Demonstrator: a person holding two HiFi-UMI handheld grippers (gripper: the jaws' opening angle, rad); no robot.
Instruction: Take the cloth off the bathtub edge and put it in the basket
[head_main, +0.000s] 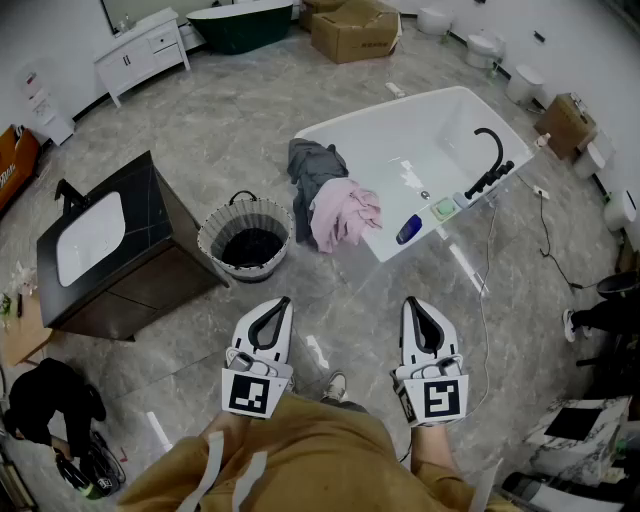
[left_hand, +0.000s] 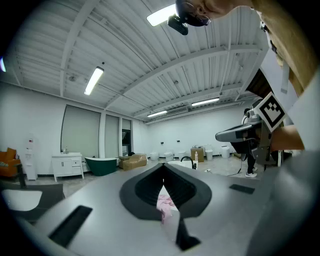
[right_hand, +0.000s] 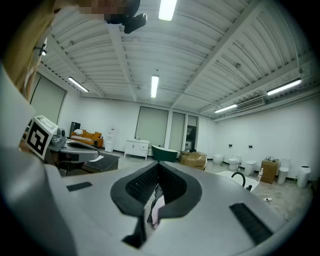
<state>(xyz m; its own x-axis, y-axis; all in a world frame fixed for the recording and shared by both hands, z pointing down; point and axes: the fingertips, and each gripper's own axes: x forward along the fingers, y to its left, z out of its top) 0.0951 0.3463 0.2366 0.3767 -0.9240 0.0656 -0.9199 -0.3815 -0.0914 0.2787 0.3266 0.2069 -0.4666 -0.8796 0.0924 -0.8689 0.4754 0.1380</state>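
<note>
Glossy white bathtub (head_main: 432, 120), soft crumpled pink cloth (head_main: 345, 212) and darker grey cloth (head_main: 312, 168), striped woven-look basket (head_main: 212, 228), polished grey stone-look floor (head_main: 220, 110), matt brown cardboard box (head_main: 355, 30), glossy black veined vanity top (head_main: 150, 200)

Floor (head_main: 200, 130): glossy grey marbled tiles.
Walls (right_hand: 250, 135): plain white.
Ceiling (right_hand: 210, 60): white ribbed panels crossed by beams.
Light (right_hand: 154, 86): long tube lamps, lit.
Windows (right_hand: 152, 127): tall pale panes in the far wall.
Furniture: dark vanity (head_main: 150, 210) with a white basin (head_main: 90, 238); white cabinet (head_main: 145, 50); dark green tub (head_main: 240, 25); cardboard boxes (head_main: 355, 30); toilets (head_main: 487, 45) along the wall.
</note>
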